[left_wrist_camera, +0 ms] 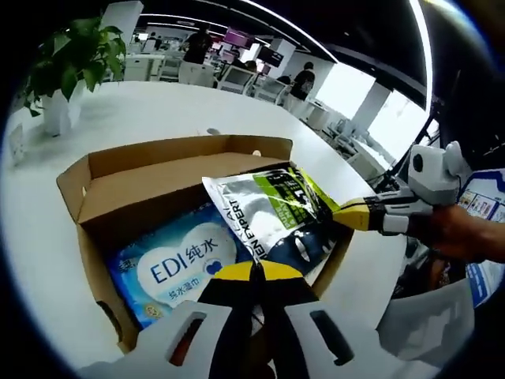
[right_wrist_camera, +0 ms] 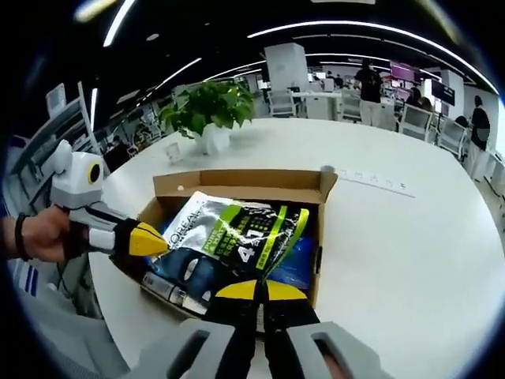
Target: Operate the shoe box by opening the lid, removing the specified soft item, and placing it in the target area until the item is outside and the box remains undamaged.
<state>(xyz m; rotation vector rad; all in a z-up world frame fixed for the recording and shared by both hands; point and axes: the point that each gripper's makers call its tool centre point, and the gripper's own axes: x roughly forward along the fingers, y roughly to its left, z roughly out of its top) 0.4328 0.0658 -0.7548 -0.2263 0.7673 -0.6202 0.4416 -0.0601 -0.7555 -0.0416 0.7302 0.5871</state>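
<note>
Silver-and-green soft pouch (left_wrist_camera: 272,212) held between two tongs above the open cardboard shoe box (left_wrist_camera: 150,170).

Cardboard flaps stand open, and the pouch (right_wrist_camera: 237,237) hangs tilted over the box (right_wrist_camera: 245,183), partly above a blue wet-wipes pack (left_wrist_camera: 177,264) lying inside. Left tongs (left_wrist_camera: 256,272) are pinched shut on the pouch's near edge; right tongs (right_wrist_camera: 256,294) likewise grip its edge, yellow tips together. Around it spreads the white worktop (right_wrist_camera: 394,229), with a potted plant (right_wrist_camera: 209,110) beyond the box.
</note>
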